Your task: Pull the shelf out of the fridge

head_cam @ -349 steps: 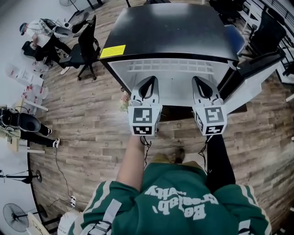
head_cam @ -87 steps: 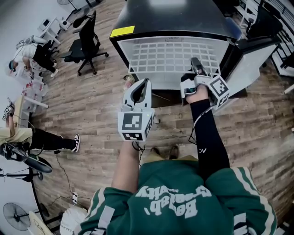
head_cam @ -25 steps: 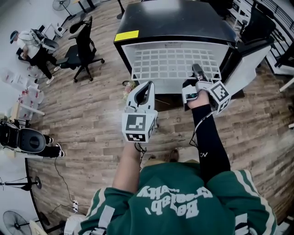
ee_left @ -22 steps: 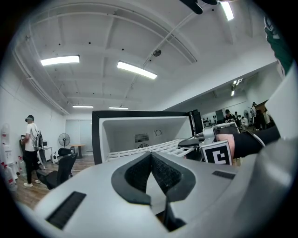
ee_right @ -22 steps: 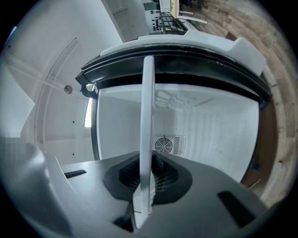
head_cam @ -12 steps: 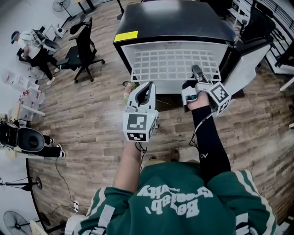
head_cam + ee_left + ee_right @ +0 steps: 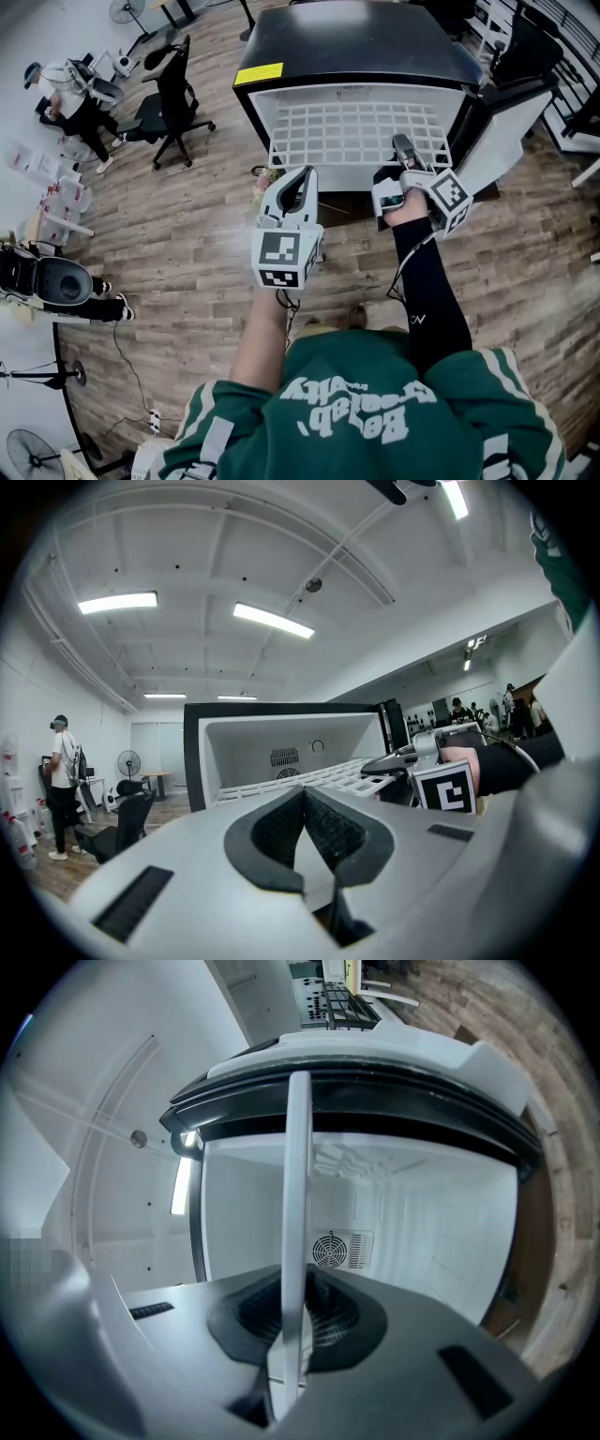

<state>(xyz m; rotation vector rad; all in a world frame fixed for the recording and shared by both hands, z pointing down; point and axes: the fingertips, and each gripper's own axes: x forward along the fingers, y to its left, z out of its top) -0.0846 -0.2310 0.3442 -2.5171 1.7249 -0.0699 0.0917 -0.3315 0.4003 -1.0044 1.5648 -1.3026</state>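
Observation:
The black-topped fridge (image 7: pixel 356 42) stands open in front of me. Its white wire shelf (image 7: pixel 356 131) sticks out of the cavity towards me, level. My right gripper (image 7: pixel 401 145) is shut on the shelf's front edge near its right end. In the right gripper view the white shelf bar (image 7: pixel 298 1194) runs straight up between the closed pads of the right gripper (image 7: pixel 298 1302). My left gripper (image 7: pixel 302 173) hangs left of and below the shelf's front edge and touches nothing. Seen in its own view, the left gripper (image 7: pixel 304 794) is shut and holds nothing, with the shelf (image 7: pixel 319 778) beyond it.
The fridge door (image 7: pixel 502 131) stands open at the right. An office chair (image 7: pixel 173 84) and a seated person (image 7: pixel 66 84) are on the wooden floor to the left. A round fan grille (image 7: pixel 330 1249) shows on the fridge's back wall.
Since 14 s ago the shelf has slid far out of the fridge, and the left gripper has dropped back from it. Over the last second almost nothing has moved.

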